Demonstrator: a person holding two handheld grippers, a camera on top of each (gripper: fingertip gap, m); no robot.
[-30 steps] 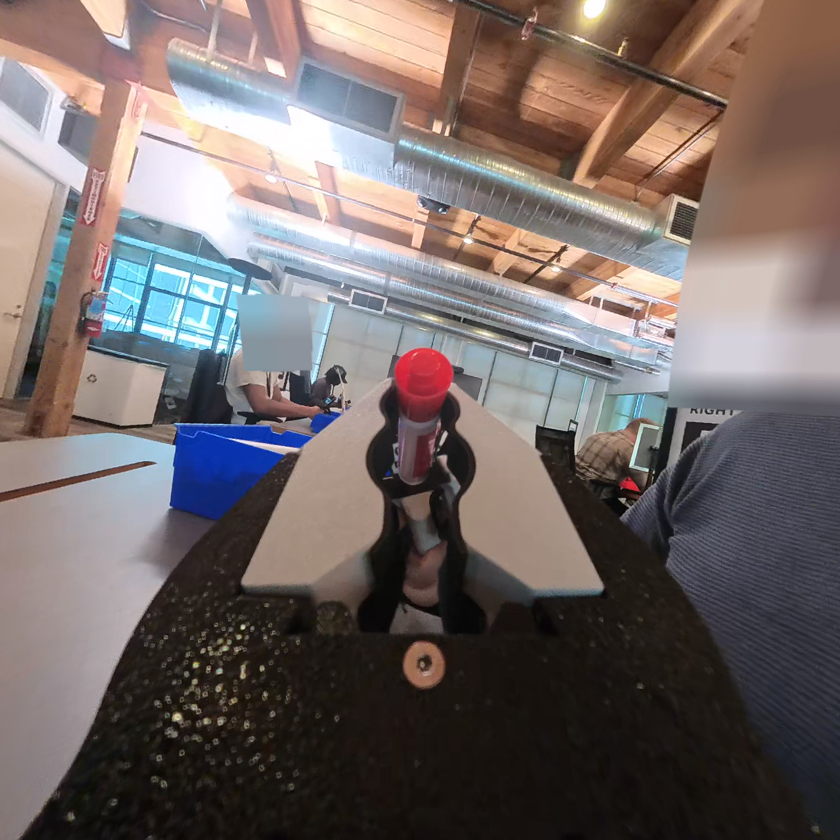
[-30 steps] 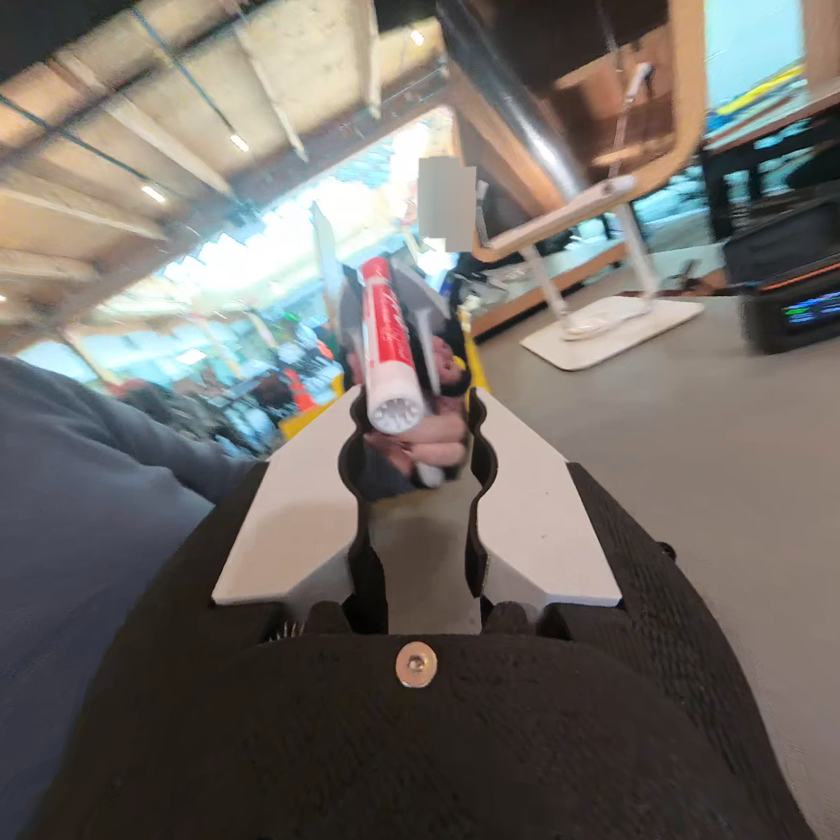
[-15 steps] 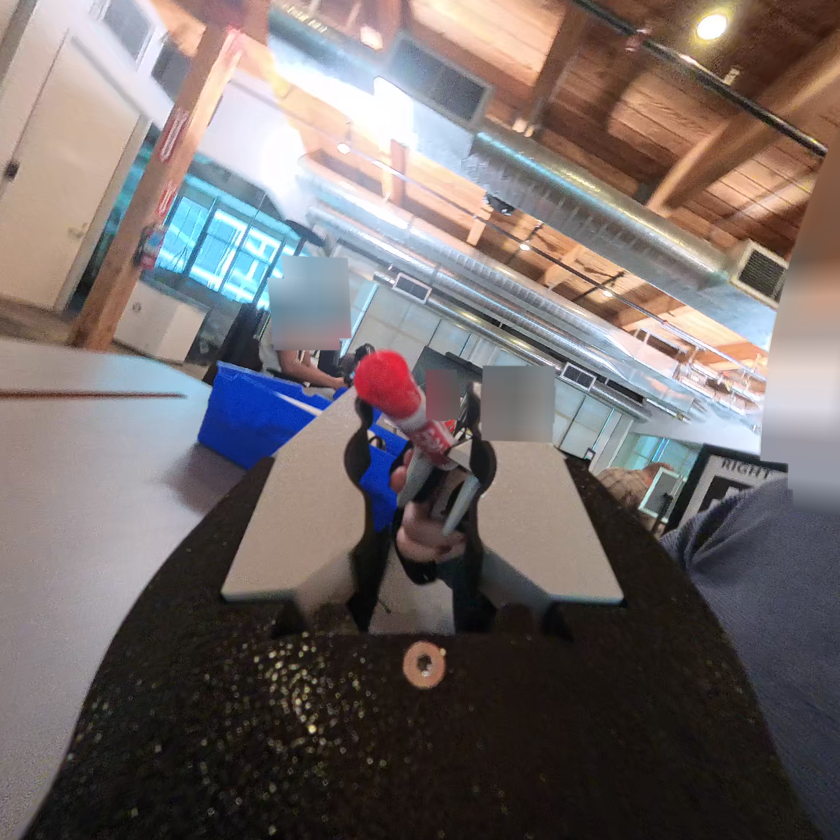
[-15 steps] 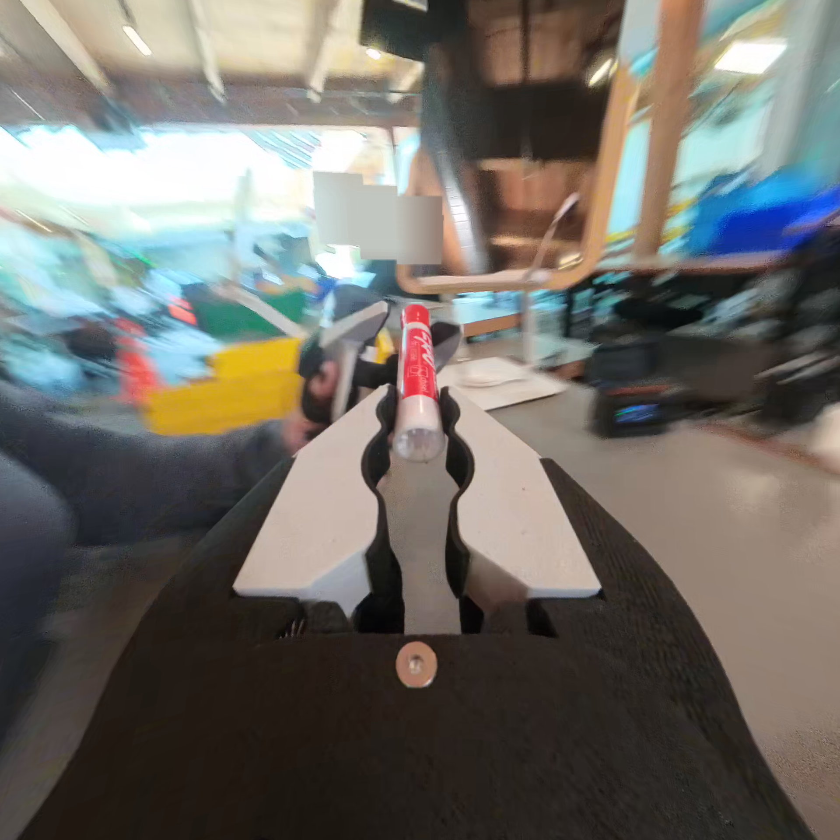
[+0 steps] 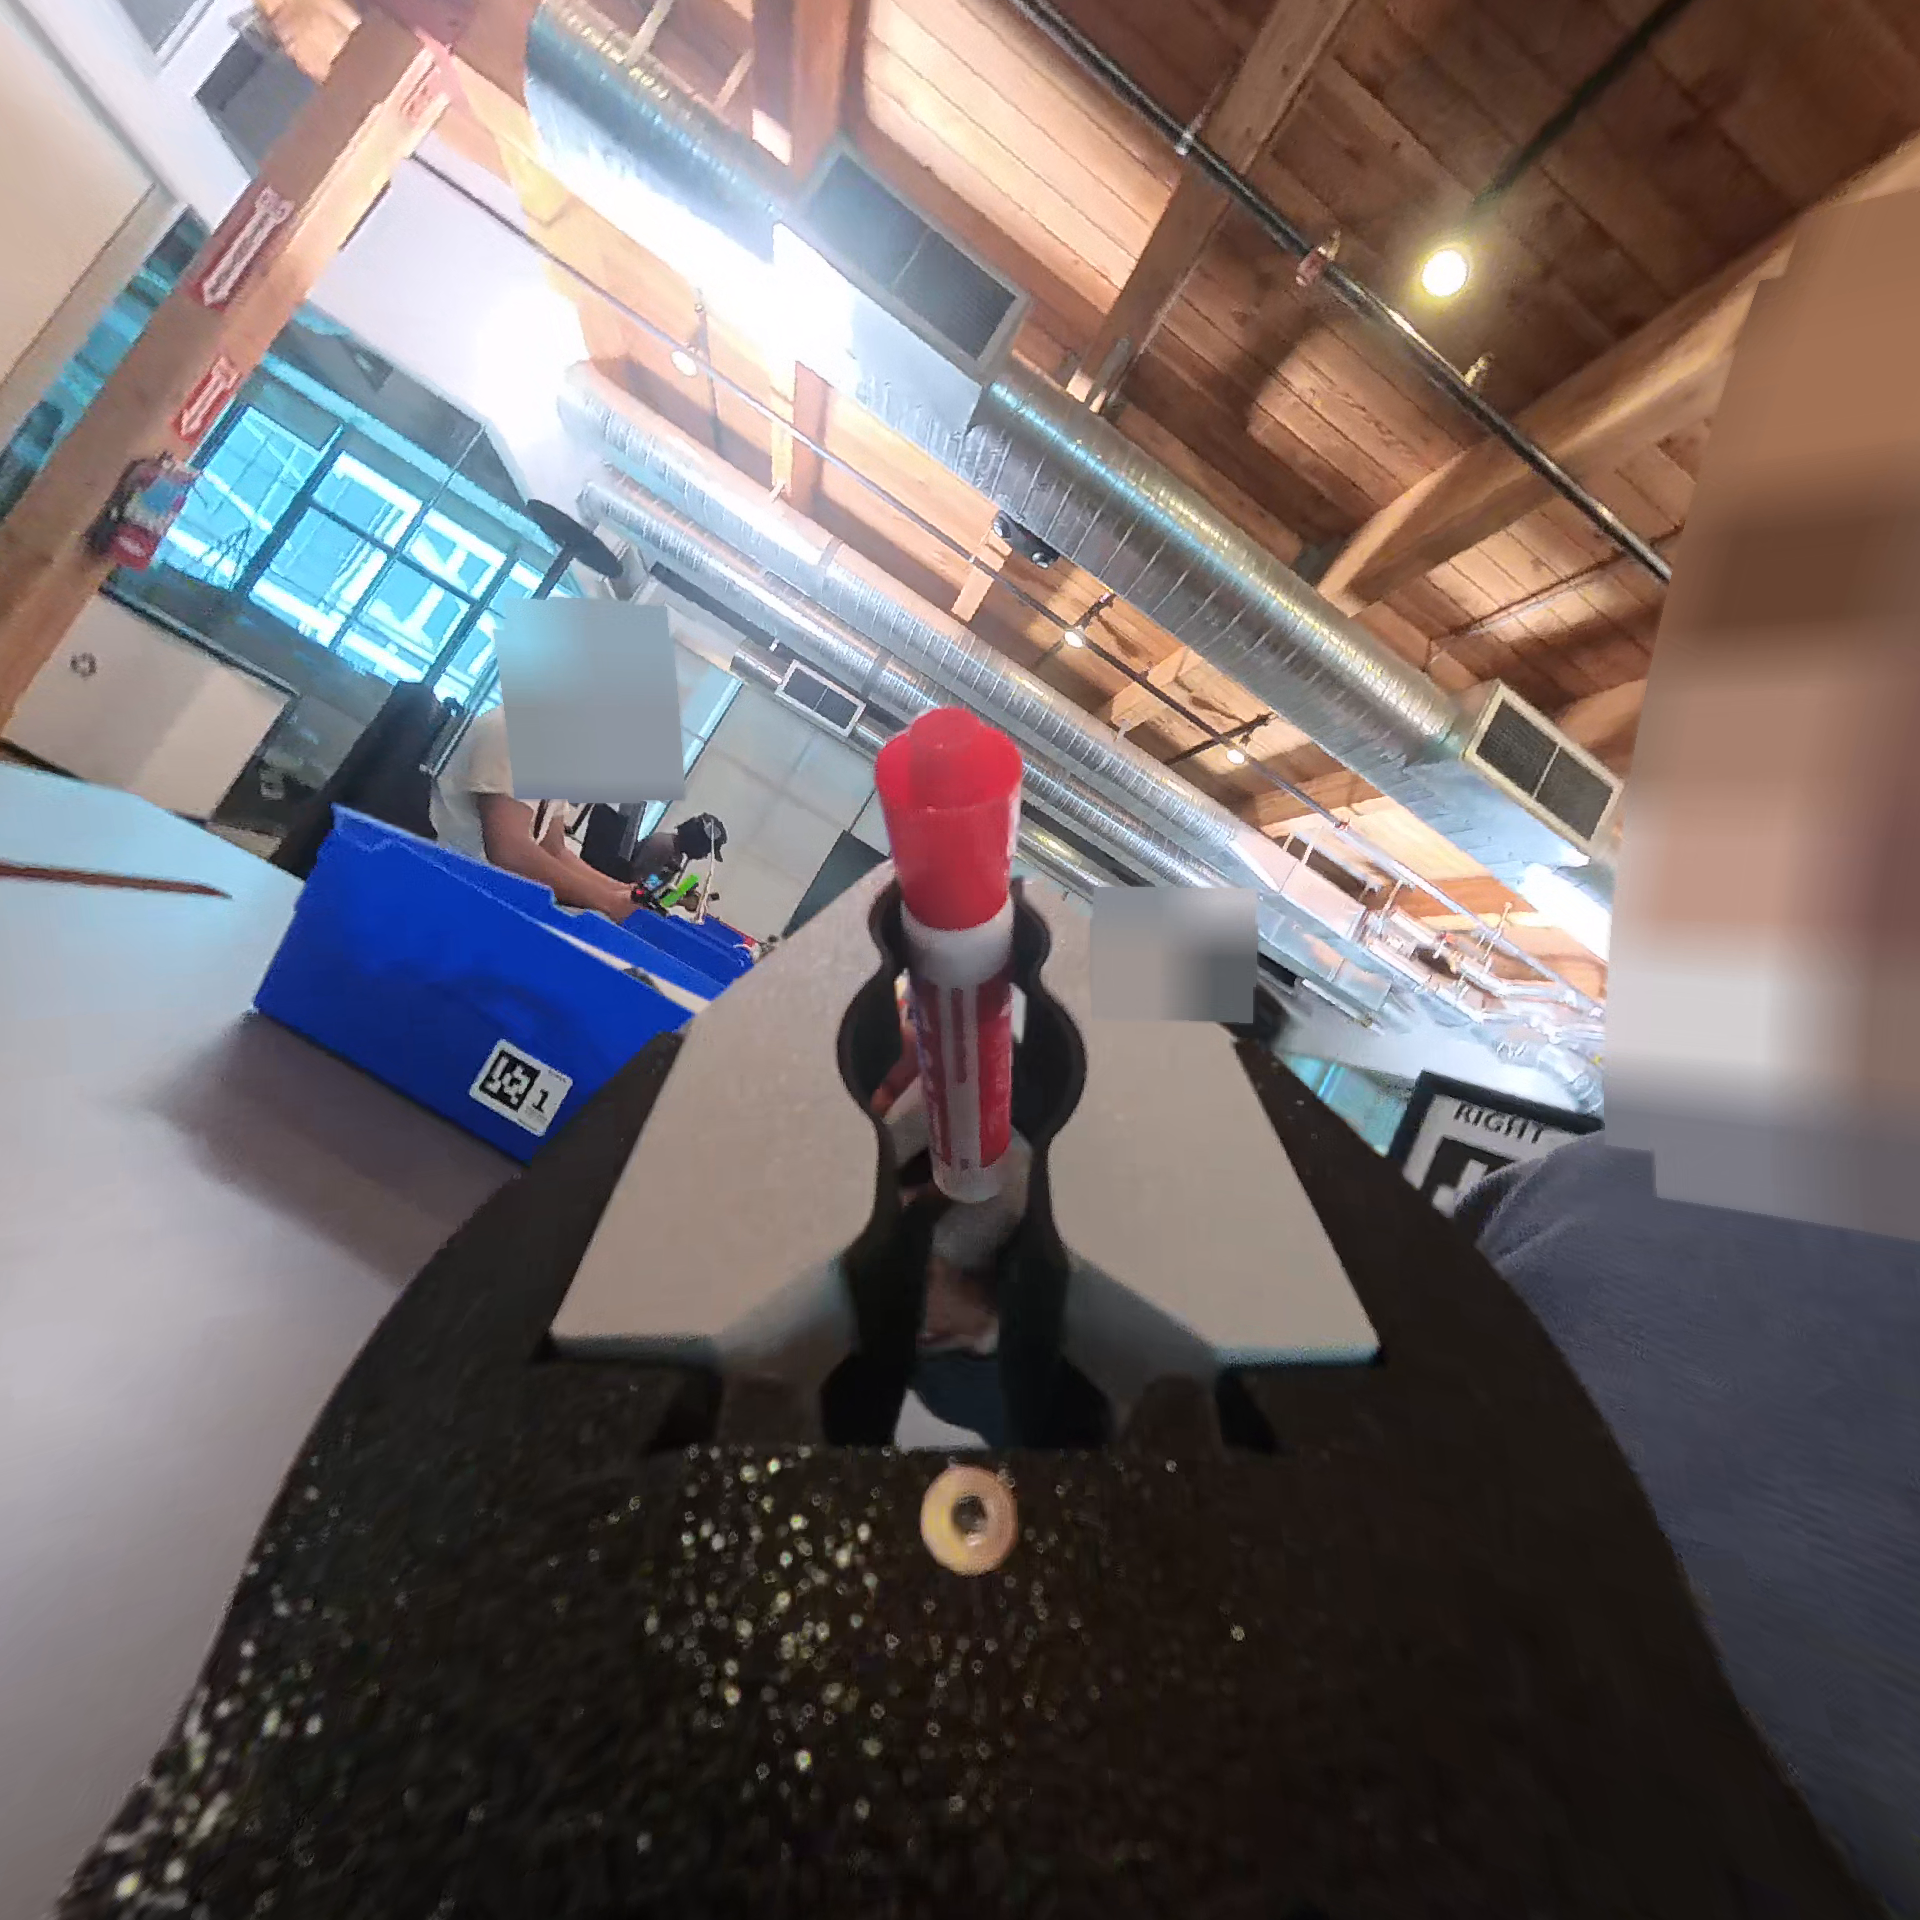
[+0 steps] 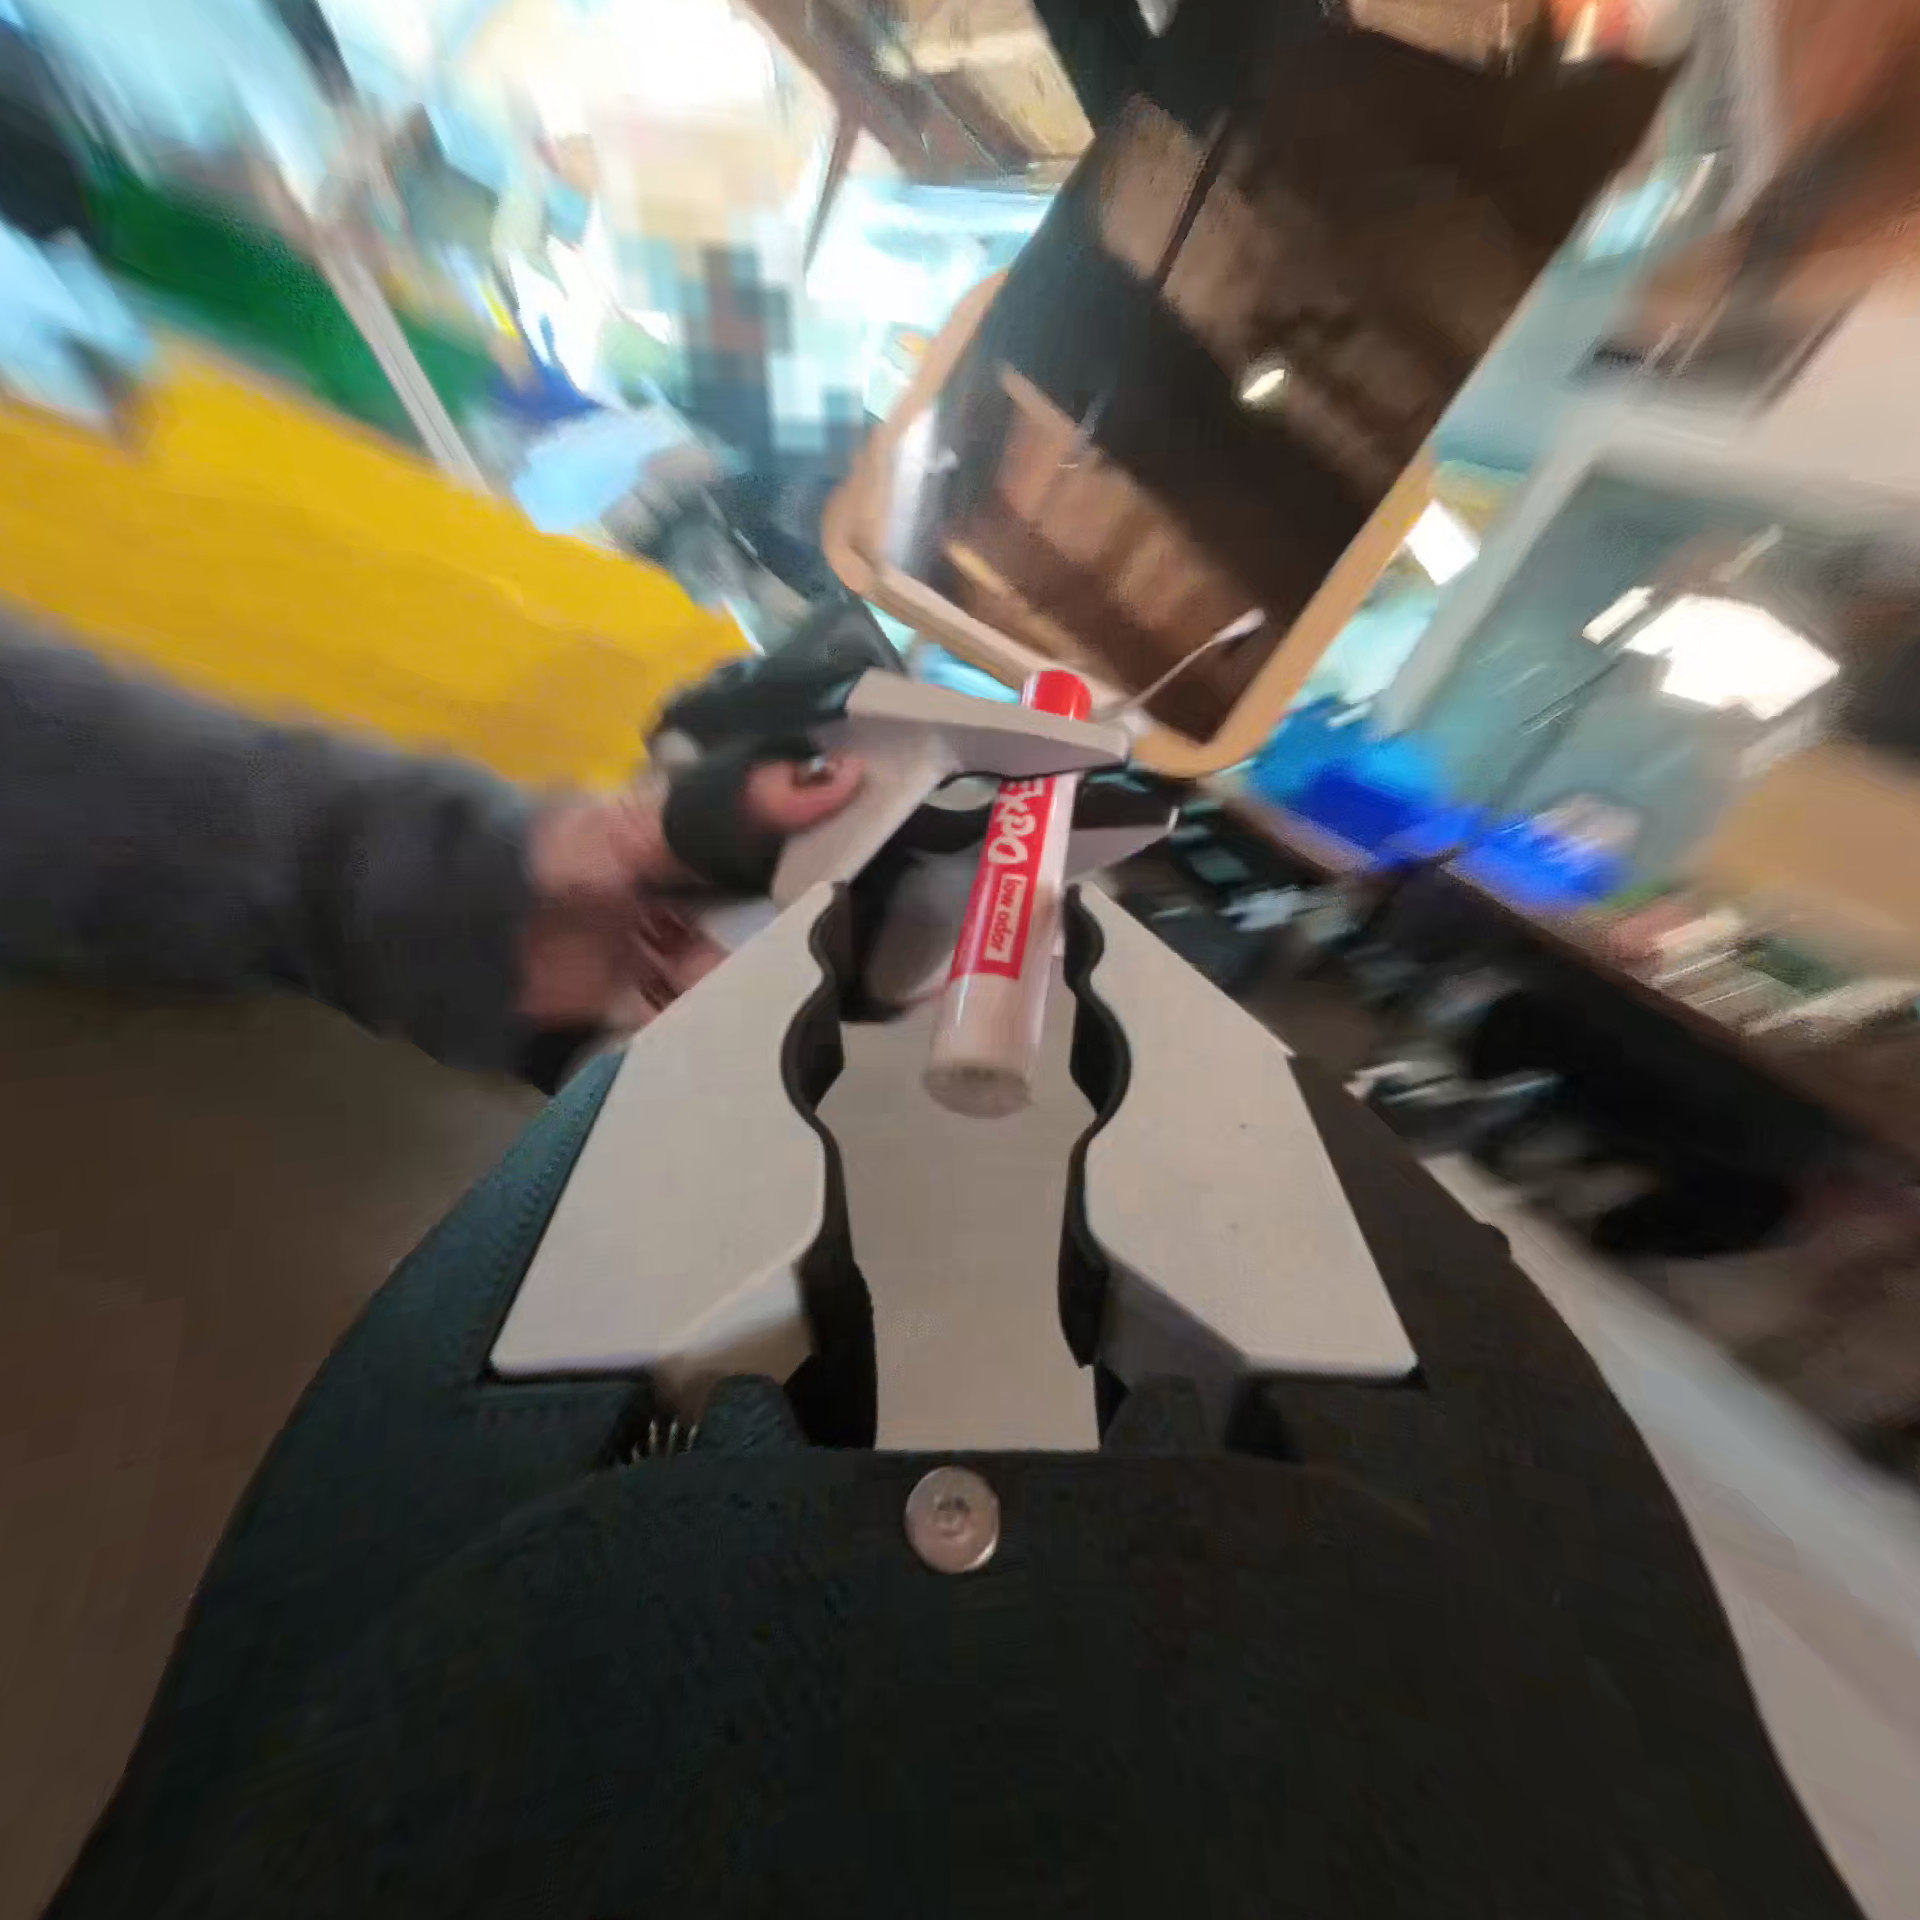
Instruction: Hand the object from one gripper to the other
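In the left wrist view, the left gripper (image 5: 961,914) has its jaws closed on a red dry-erase marker (image 5: 954,997), pinched just below the cap near the fingertips. To its right is the person's blue-grey sleeve (image 5: 1714,1403), to its left a grey table (image 5: 135,1195) carrying a blue bin (image 5: 436,977). A seated person (image 5: 488,810) is behind the bin, with silver ducts (image 5: 1143,540) under the wooden ceiling. Nothing crosses in front of the marker.

In the right wrist view, the right gripper (image 6: 951,914) stands with jaws apart, holding nothing. The marker's (image 6: 1003,904) flat white end hangs in that gap without touching either finger. Its long axis runs away from this camera, red cap farthest, where the left gripper (image 6: 997,769) clamps it crosswise. The barrel is white with a red label. A hand (image 6: 644,883) holds that gripper, before a blurred yellow bin (image 6: 312,603)
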